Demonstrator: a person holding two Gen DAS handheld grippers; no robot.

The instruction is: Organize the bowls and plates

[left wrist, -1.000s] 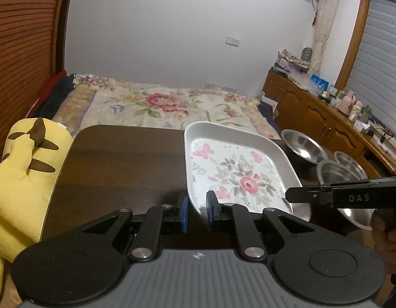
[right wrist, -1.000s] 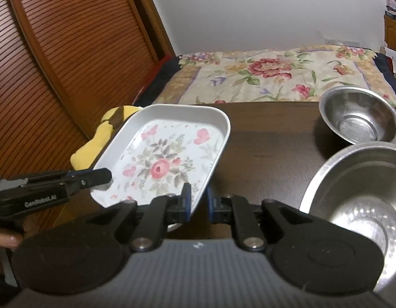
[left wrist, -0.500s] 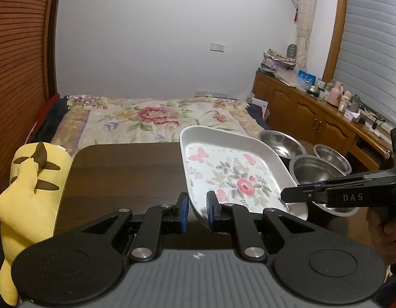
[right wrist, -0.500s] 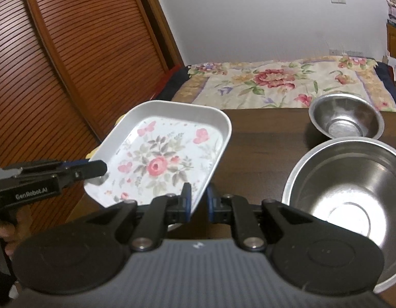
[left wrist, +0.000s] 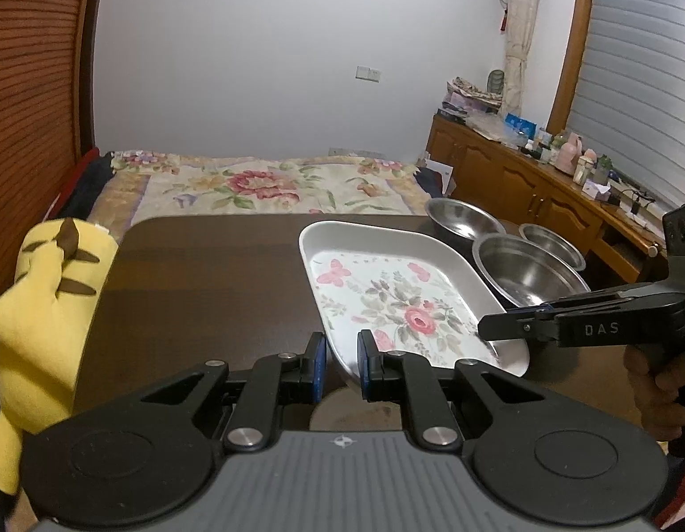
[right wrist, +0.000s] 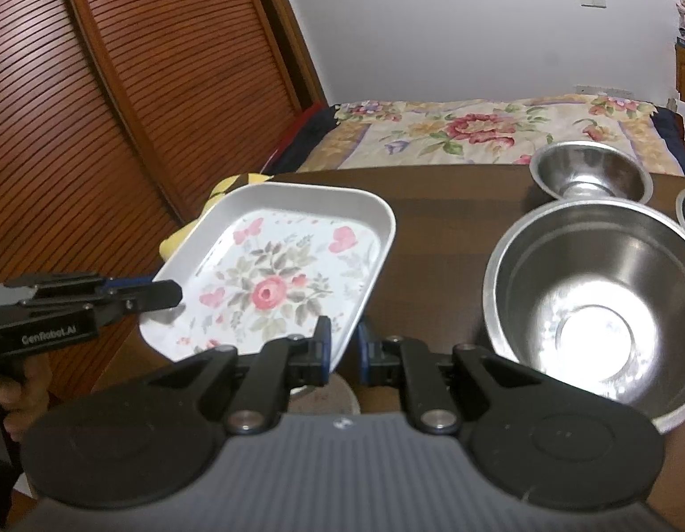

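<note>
Floral tray (left wrist: 389, 297), white w/ a rose and butterfly print, is held tilted above the dark wooden counter (left wrist: 200, 266), carried by both sets of tongs at once. Left tongs (left wrist: 341, 365) are pinched on the tray's near-left rim, rim seen between the blue pads. Right tongs (right wrist: 342, 348) are pinched on the opposite rim, near the corner closest to that camera; in the left wrist view they are seen from the side, closed over the tray edge. The tray's underside is not seen to touch the counter.

Three steel bowls are set on the counter to the right of the tray: a large bowl (right wrist: 595, 306) nearest, a medium bowl (right wrist: 588, 173) behind it nr the far edge, and a small bowl (left wrist: 551, 244) beside them, only partly in the right wrist view. The large bowl is just beside the tray, not touching.

A yellow plush toy (left wrist: 41, 310) is seen at the counter's left edge. A bed w/ a floral cover (left wrist: 262, 186) is beyond the counter.
</note>
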